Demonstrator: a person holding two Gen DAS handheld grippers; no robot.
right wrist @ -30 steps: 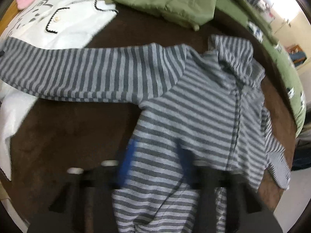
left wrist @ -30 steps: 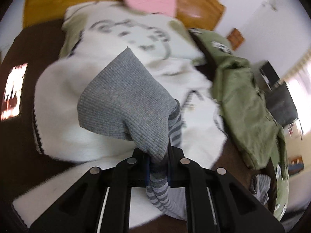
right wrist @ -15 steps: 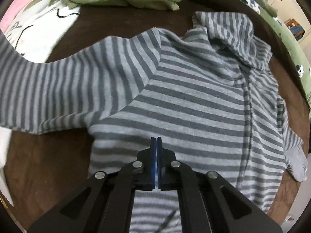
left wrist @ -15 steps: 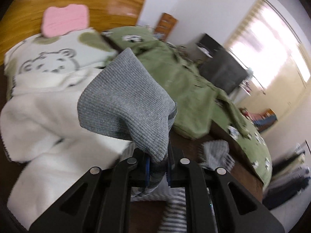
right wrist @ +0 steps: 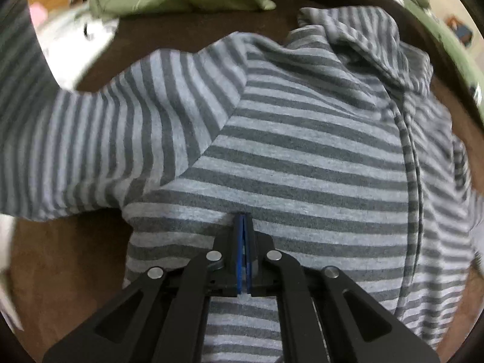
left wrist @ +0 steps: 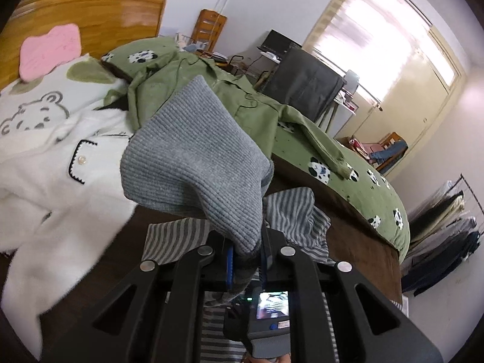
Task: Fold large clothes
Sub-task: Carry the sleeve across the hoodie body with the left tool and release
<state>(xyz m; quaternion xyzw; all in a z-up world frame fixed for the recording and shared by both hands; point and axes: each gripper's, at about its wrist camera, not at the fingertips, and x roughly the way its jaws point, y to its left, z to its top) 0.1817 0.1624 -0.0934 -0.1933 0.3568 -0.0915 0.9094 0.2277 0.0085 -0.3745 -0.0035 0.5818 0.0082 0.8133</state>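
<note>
A grey striped zip hoodie (right wrist: 302, 151) lies spread on the brown bed cover, hood at the top right, zip down the right side. My left gripper (left wrist: 246, 260) is shut on the plain grey ribbed cuff (left wrist: 193, 163) of its left sleeve and holds it lifted above the bed. The striped sleeve (right wrist: 90, 139) stretches off to the left in the right wrist view. My right gripper (right wrist: 243, 242) is shut, its tips pressed on the hoodie's body just below the armpit; whether it pinches fabric is unclear. Part of the hoodie (left wrist: 290, 214) shows below the cuff.
A white fleece jacket (left wrist: 45, 163) lies to the left on the bed. A green jacket (left wrist: 230, 93) and green patterned duvet (left wrist: 357, 181) lie behind. Wooden headboard (left wrist: 90, 9) and pink pillow (left wrist: 50, 50) at the back. A dark chair (left wrist: 305, 81) and clothes rack (left wrist: 438, 227) stand beyond the bed.
My left gripper has lifted and swung right with the cuff, pulling the sleeve up. My right gripper has shut and moved down onto the hoodie's body.
</note>
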